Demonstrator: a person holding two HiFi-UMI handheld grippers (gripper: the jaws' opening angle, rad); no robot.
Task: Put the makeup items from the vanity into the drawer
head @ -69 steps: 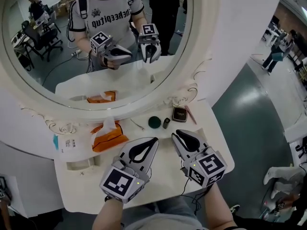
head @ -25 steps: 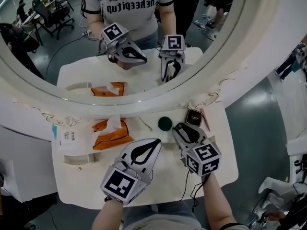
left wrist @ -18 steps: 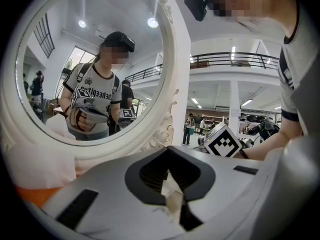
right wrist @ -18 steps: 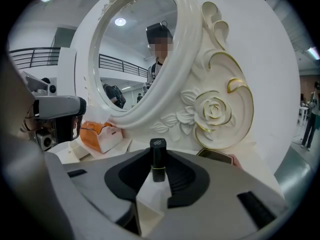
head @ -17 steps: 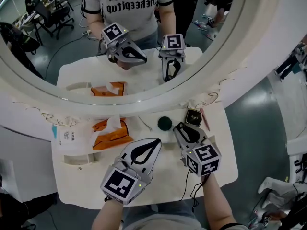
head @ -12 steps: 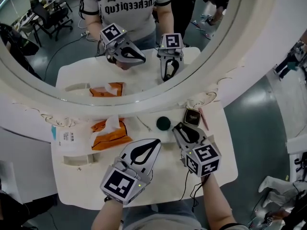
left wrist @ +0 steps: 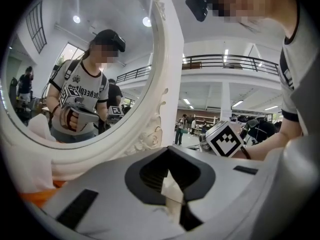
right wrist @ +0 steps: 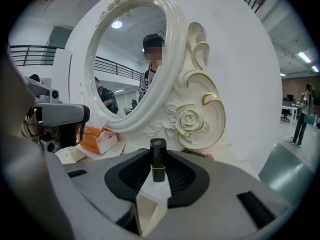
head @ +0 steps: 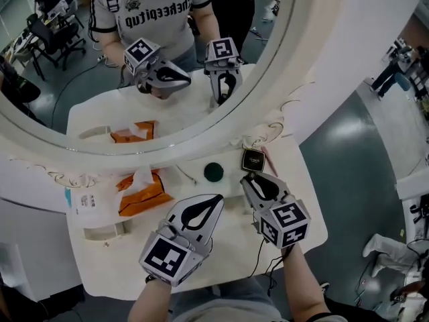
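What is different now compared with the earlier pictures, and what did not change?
The right gripper moved forward to the lipstick tube; its jaws have just been closing and now grip the tube. The left gripper, round compact, square compact and tissue pack stayed put.

Bright, even indoor light falls from overhead on the white table (head: 295, 206), and the shadows there are soft. In the left gripper view, round ceiling lamps (left wrist: 146, 21) glare at eleven and twelve o'clock in the mirror (left wrist: 80, 74). Both gripper views bulge and darken to black at the rim. Their near foreground seems slightly soft, while the lipstick (right wrist: 158, 159) is sharp.
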